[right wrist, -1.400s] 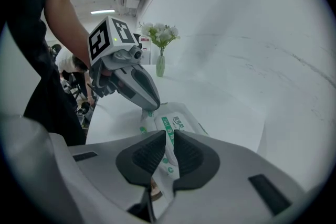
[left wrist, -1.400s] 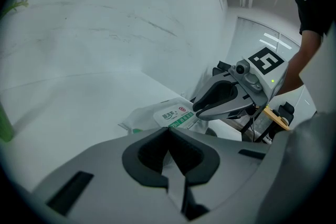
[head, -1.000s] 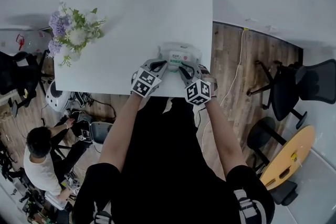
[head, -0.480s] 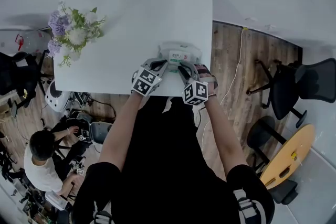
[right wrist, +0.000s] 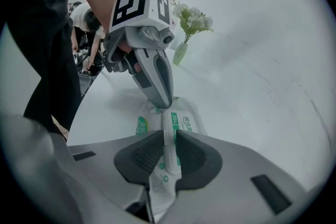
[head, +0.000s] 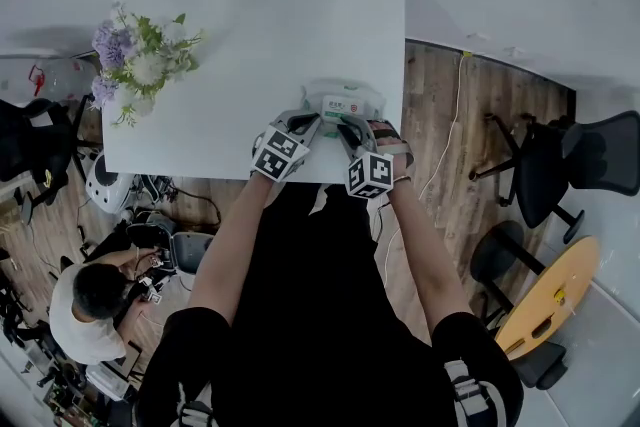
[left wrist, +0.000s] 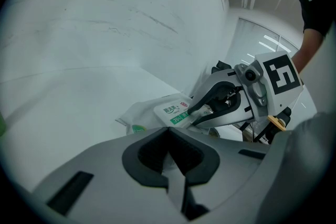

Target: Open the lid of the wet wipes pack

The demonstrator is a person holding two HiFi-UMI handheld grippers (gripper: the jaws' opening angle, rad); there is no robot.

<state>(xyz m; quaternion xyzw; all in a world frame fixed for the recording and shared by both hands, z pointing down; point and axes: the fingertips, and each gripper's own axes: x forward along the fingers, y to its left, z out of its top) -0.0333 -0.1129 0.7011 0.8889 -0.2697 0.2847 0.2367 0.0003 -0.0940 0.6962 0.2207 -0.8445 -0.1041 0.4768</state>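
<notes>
Wet wipes pack (head: 345, 103), soft white film with green print, sits at the near edge of the white rectangular table (head: 260, 15), between our two tools.

Far left on the table: a bunch of purple and white flowers in a pale green vase (head: 140, 65), well apart from the pack. On the wood floor below it, a person in a white shirt (head: 85, 310) crouches among gear.

Left gripper (head: 310, 120): jaws pressed together at the pack's left end. Its own view shows a pale sliver of film between the dark pads (left wrist: 152, 152); from the head view we cannot see this. The right gripper view shows its tips (right wrist: 164, 102) down on crumpled film.

Right gripper (head: 348, 123): jaws nearly closed, pinching the near edge of the white rigid lid (right wrist: 178, 123), which lies flat on the pack. The head view shows only both tools crowding the pack.

Right of the table: a cable on the floor, a black office chair (head: 575, 165), and a round yellow wooden table (head: 555, 300). Nothing lies between the tools and the pack.
</notes>
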